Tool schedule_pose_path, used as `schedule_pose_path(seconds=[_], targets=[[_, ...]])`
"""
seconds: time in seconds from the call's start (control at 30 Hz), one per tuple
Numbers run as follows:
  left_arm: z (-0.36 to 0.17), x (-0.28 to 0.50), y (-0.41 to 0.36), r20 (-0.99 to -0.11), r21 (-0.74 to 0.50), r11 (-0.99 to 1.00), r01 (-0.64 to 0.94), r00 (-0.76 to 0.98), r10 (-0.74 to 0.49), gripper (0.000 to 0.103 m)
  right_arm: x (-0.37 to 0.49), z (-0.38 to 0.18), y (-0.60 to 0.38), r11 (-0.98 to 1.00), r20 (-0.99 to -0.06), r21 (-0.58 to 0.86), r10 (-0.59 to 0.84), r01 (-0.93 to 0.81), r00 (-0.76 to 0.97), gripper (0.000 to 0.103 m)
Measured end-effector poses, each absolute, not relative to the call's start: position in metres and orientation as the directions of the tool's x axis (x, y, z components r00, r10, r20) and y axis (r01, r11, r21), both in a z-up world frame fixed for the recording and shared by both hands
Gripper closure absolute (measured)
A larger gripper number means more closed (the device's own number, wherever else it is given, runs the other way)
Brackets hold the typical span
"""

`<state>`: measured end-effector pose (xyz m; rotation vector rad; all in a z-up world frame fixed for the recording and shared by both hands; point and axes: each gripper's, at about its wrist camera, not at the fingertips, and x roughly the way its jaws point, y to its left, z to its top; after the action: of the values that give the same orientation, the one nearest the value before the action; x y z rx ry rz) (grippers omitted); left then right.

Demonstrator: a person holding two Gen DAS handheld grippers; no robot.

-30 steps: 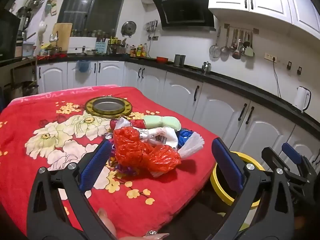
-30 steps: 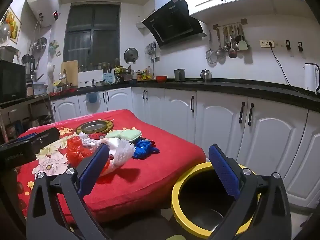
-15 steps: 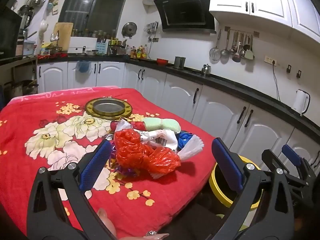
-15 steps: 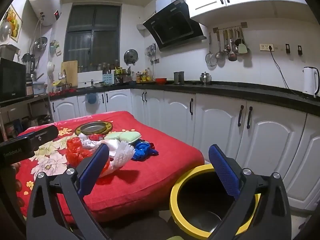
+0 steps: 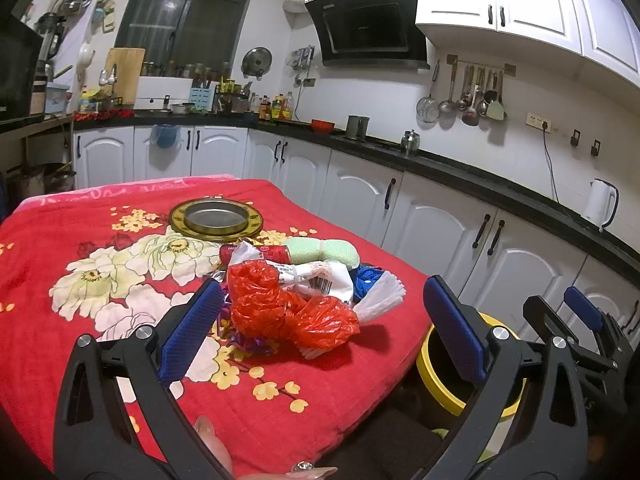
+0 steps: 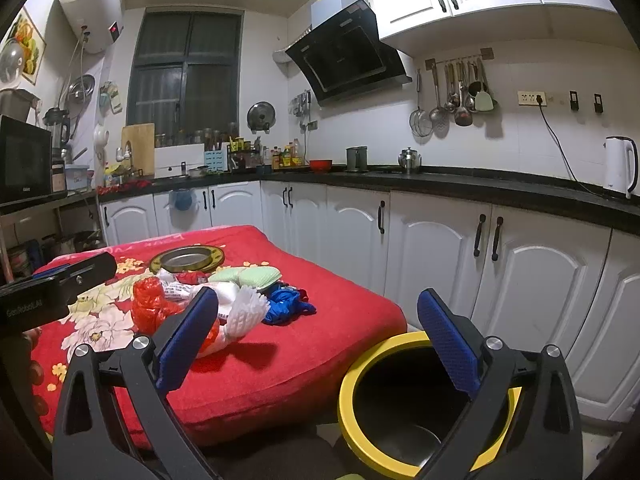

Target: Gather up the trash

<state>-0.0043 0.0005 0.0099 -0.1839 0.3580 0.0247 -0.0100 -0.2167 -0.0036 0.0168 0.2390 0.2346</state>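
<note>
A pile of trash lies on the red flowered tablecloth (image 5: 120,360): a crumpled red plastic bag (image 5: 280,308), a white wrapper (image 5: 316,276), a white foam net (image 5: 380,300), a green sponge (image 5: 320,250) and blue plastic (image 5: 366,276). My left gripper (image 5: 324,332) is open and empty, just short of the red bag. My right gripper (image 6: 320,336) is open and empty, above the yellow-rimmed bin (image 6: 360,364) on the floor by the table's edge. The pile also shows in the right wrist view: red bag (image 6: 154,304), foam net (image 6: 248,306), blue plastic (image 6: 286,306).
A gold-rimmed metal lid (image 5: 216,218) lies behind the pile. White cabinets (image 6: 440,240) with a black counter run along the right and back. The bin also shows in the left wrist view (image 5: 432,352), beside the right gripper (image 5: 580,320). The left gripper's body (image 6: 52,292) shows at the left.
Both grippers have drifted slightly; the view shifts a little. The trash pile and the bin have not moved, and both grippers stay open.
</note>
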Motion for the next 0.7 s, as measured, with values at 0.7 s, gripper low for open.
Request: schedule_pose_path(seconds=[0.7], targets=[[0.0122,-0.0074,-0.0016,-0.345,-0.178,0.982,-0.059,0.939,-0.006,0.011,-0.0127,0.0035,-0.2206,0.973,-0.232,0.04,0.23,-0.227,0.945,0.006]])
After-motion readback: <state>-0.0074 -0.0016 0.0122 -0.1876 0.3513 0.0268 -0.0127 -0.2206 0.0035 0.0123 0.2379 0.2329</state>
